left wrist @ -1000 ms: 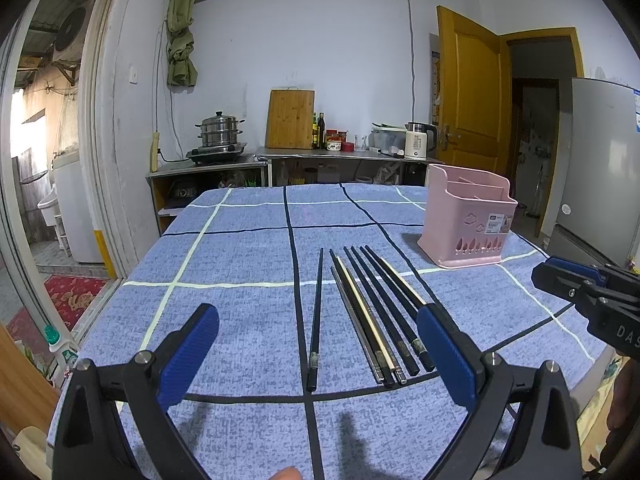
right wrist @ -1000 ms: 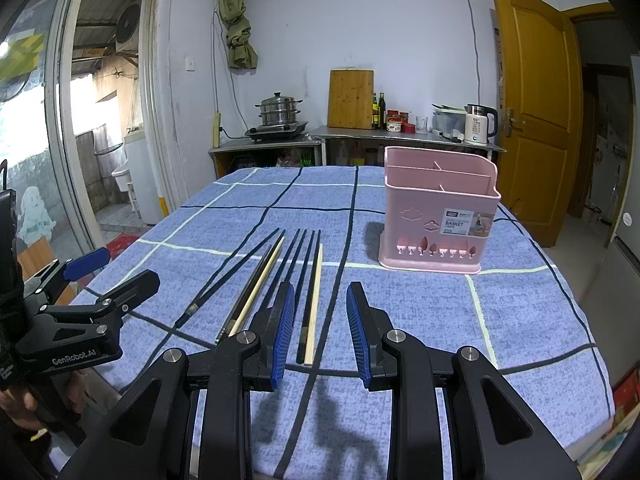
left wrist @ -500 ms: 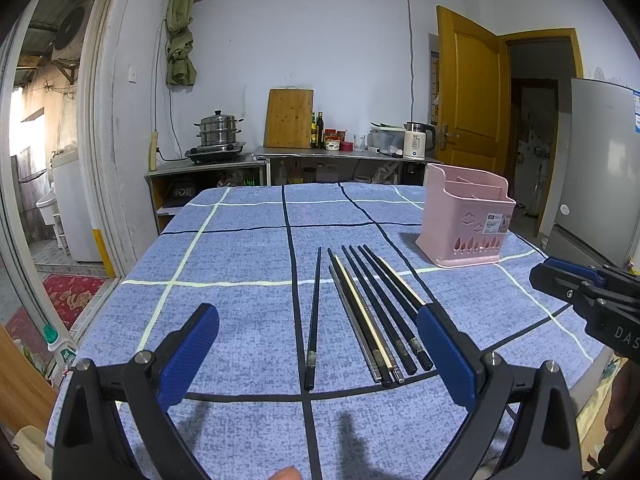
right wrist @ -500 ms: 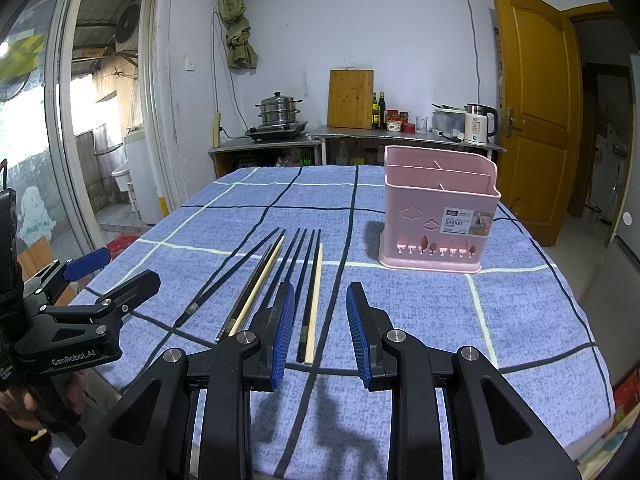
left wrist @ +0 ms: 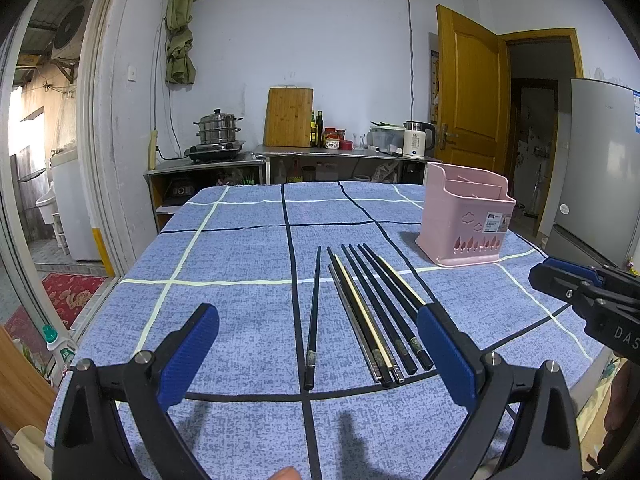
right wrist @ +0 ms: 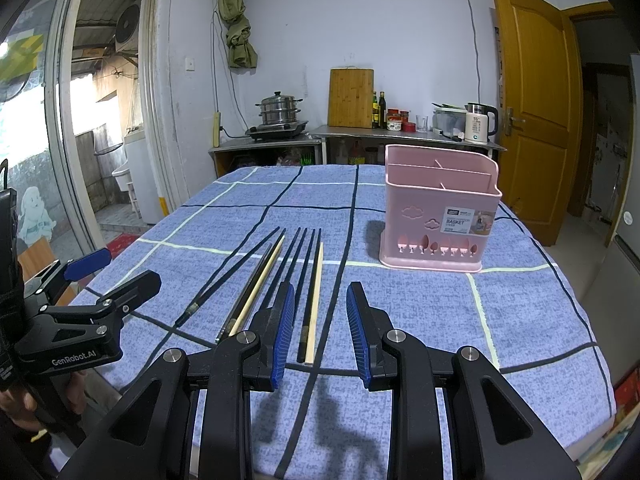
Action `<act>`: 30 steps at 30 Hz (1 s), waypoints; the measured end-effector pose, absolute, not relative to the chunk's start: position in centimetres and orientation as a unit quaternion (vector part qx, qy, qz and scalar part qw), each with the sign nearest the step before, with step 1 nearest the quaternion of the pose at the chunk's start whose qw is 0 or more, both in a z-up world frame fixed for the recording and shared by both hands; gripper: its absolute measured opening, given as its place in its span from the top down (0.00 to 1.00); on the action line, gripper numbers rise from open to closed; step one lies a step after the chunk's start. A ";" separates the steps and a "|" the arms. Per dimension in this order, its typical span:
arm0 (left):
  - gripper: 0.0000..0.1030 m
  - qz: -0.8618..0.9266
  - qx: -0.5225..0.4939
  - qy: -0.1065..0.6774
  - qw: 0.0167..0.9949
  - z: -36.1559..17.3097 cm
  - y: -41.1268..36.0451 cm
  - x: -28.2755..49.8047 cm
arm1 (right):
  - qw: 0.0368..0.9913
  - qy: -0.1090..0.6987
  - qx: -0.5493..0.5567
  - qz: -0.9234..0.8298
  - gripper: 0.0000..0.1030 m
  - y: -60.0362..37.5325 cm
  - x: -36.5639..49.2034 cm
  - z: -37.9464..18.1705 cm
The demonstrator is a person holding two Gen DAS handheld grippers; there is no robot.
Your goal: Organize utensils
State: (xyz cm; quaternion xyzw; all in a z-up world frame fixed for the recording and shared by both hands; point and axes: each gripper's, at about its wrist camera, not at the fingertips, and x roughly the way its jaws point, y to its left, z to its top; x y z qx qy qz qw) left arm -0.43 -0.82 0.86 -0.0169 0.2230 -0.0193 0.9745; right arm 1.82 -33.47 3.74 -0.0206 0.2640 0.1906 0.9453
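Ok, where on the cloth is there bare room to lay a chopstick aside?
Bare cloth lies left of the lone black chopstick, out to the table's left edge, and between the chopstick row and the pink basket. Far half beyond the tips is bare too. The row itself is crowded.

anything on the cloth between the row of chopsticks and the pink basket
Nothing. In the right wrist view, only bare blue checked tablecloth lies between the chopsticks and the pink basket. The left wrist view shows the same gap.
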 end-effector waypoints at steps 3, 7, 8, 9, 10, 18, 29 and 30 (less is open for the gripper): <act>0.02 -0.019 -0.017 0.224 0.974 0.8 -0.8 -0.4 | 0.945 0.264 -0.020 0.191 0.73 -33.5 1.8 3.8; 0.02 -0.021 -0.015 0.227 0.974 0.7 -0.8 -0.1 | 0.945 0.265 -0.020 0.191 0.73 -33.4 1.9 3.6; 0.02 -0.021 -0.013 0.228 0.973 0.6 -0.8 0.0 | 0.945 0.266 -0.020 0.191 0.73 -33.4 1.9 3.6; 0.02 -0.021 -0.012 0.230 0.973 0.5 -0.8 0.1 | 0.944 0.267 -0.020 0.192 0.73 -33.3 2.0 3.6; 0.02 -0.022 -0.010 0.233 0.972 0.4 -0.8 0.3 | 0.943 0.270 -0.019 0.193 0.73 -33.3 2.2 3.4; 0.02 -0.020 -0.002 0.278 0.960 -0.8 0.2 3.7 | 0.933 0.294 -0.018 0.206 0.73 -32.5 4.9 2.8; 0.27 -0.058 -0.023 0.389 0.919 -3.8 1.7 11.4 | 0.906 0.352 -0.025 0.232 0.73 -29.8 10.9 0.7; 0.29 -0.059 -0.024 0.400 0.914 -4.1 1.7 12.1 | 0.903 0.361 -0.027 0.233 0.73 -29.5 11.6 0.4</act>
